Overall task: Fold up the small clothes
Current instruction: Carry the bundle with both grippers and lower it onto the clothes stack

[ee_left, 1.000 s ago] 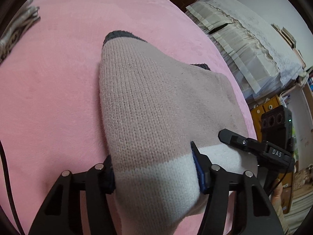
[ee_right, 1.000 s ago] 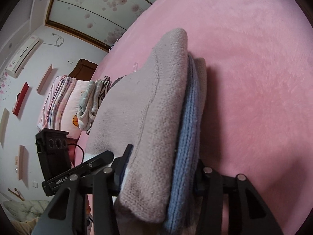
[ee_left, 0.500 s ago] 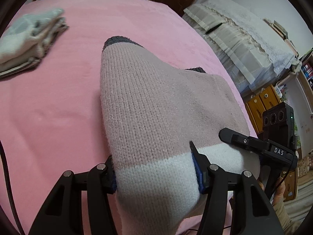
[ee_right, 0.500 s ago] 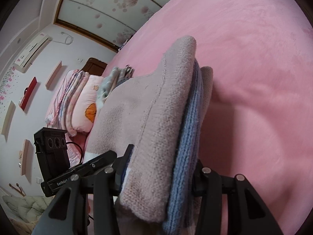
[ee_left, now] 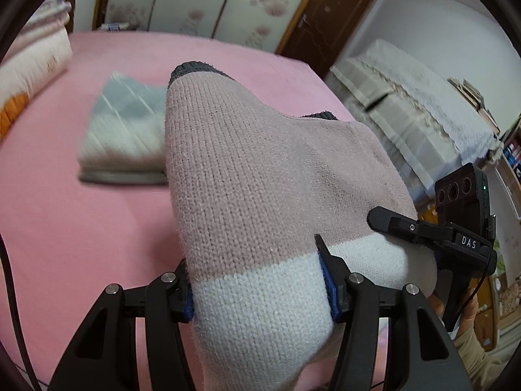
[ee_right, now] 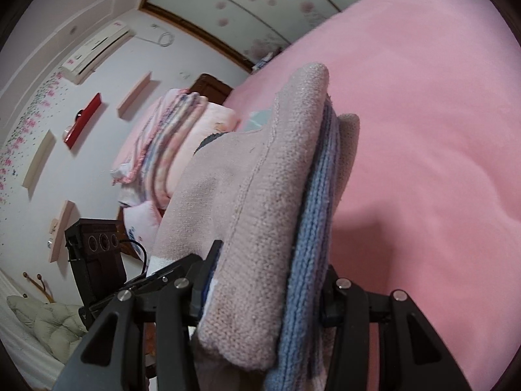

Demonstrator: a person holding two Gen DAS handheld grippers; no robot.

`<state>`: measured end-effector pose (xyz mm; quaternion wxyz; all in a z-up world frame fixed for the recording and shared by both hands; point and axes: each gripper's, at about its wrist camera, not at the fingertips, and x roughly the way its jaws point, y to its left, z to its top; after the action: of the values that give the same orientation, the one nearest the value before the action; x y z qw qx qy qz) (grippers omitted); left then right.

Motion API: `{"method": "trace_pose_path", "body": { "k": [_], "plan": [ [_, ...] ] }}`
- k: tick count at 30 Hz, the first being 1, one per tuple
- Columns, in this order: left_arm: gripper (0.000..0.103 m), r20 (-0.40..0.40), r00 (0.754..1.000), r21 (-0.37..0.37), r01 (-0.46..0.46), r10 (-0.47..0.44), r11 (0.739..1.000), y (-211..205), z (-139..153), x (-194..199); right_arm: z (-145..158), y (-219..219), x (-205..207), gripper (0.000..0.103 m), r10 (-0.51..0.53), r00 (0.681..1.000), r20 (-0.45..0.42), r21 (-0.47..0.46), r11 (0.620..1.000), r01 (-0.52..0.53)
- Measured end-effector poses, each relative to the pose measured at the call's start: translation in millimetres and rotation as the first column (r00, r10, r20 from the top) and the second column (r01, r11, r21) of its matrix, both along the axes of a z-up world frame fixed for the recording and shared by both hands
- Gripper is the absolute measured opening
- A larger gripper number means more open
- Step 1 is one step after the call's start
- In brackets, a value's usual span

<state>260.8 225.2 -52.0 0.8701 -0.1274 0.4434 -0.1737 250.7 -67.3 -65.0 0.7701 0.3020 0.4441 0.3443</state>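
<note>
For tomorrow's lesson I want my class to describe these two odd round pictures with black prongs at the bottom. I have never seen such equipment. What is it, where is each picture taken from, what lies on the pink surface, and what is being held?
No robot is here. A person holds a two-fingered tool in each hand, and a wide-angle camera on each tool looks forward along its fingers, which is why the pictures look round and bent.

One picture comes from the left hand-held gripper, the other from the right hand-held gripper. Each view also shows the other tool off to one side.

Both are clamped on the same folded knitted garment, dusty pink with a white band and dark edging. From the right view a blue knitted layer shows between its pink layers.

Below is a bed with a pink blanket. On it lies a blurred folded grey-and-white cloth, with stacked bedding at the far end.
</note>
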Motion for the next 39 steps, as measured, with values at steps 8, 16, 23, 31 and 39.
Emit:
{"method": "trace_pose_path", "body": {
  "k": [8,16,23,31,39],
  "plan": [
    [0.056,0.066,0.998,0.020,-0.018,0.017,1.000,91.6,40.7,120.0,38.7,90.7,113.9,0.046,0.013,0.998,0.066,0.032,0.999,-0.015],
    [0.056,0.059,0.998,0.021,-0.028,0.027,0.999,156.1,13.1,249.3,12.9,151.8,220.3,0.046,-0.050,0.997,0.056,0.068,0.997,0.047],
    [0.057,-0.011,0.999,0.051,-0.048,0.048,0.998,172.3,-51.5,320.8,-55.8,179.1,277.5,0.046,-0.084,0.995,-0.050,0.087,0.992,0.088],
    [0.062,-0.039,0.996,0.002,-0.082,0.082,0.997,192.1,-120.7,340.8,-115.6,190.5,291.6,0.047,-0.104,0.988,-0.115,0.066,0.991,0.112],
    [0.095,0.028,0.989,0.028,-0.147,0.146,0.989,207.5,-135.6,325.2,-104.5,202.7,283.7,0.060,-0.063,0.998,-0.021,-0.084,0.995,0.061]
  ]
}}
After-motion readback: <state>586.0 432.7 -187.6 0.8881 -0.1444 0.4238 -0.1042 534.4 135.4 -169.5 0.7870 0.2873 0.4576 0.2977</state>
